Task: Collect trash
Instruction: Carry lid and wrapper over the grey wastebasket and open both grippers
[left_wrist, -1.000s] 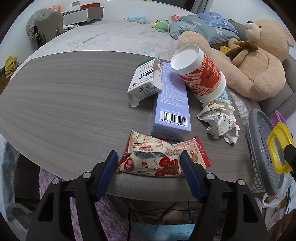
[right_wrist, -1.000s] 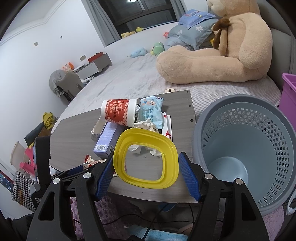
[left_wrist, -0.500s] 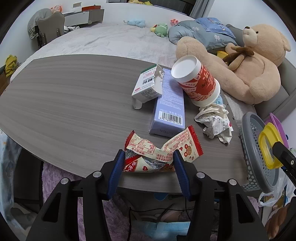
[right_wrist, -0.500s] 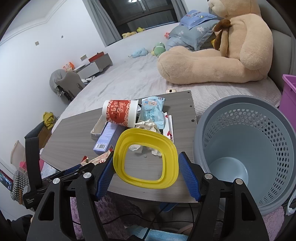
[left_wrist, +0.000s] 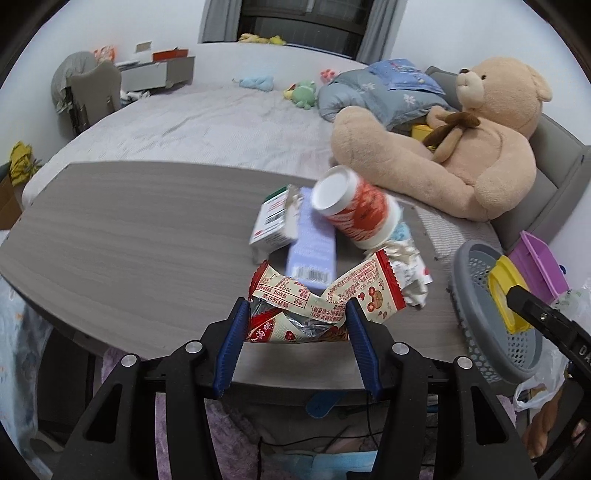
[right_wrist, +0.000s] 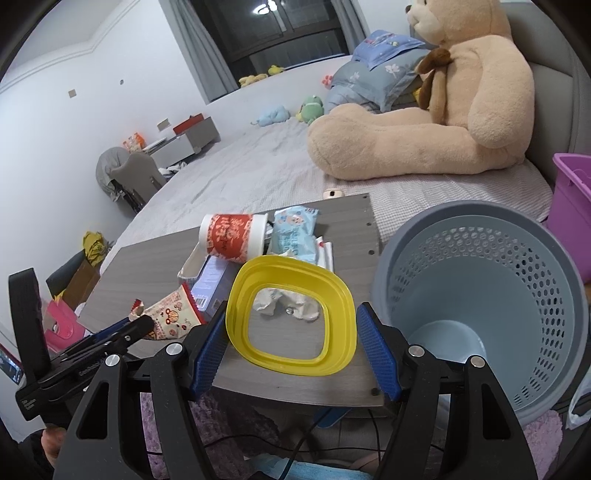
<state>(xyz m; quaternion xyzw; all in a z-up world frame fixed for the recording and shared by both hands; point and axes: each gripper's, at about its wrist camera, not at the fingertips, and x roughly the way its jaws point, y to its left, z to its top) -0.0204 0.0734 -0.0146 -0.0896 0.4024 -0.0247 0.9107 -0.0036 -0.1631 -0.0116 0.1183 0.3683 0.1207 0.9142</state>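
1. Left gripper (left_wrist: 295, 325): clenched on a crumpled red-and-white wrapper (left_wrist: 325, 299) at the near edge of the tabletop (left_wrist: 129, 240); both blue pads press the wrapper's sides, and its two ends fold upward
2. Right gripper (right_wrist: 291, 339): grasping a yellow lid (right_wrist: 291, 317), a rounded ring with a clear centre, held over the near right corner of the tabletop beside the basket (right_wrist: 480, 306)
3. Basket: grey, perforated wall, standing off the right edge of the tabletop, just beside it
4. Remaining trash toward the right edge of the tabletop: a red-and-white cup (left_wrist: 354, 210) lying on its side across a lilac box (left_wrist: 312, 247); a white carton (left_wrist: 271, 225) touching the box's left side; crumpled paper (right_wrist: 284, 306) seen through the lid; a light-blue packet (right_wrist: 295, 236) at the far right corner
5. Teddy bear (left_wrist: 461, 144): on the bed beyond the tabletop's far right corner
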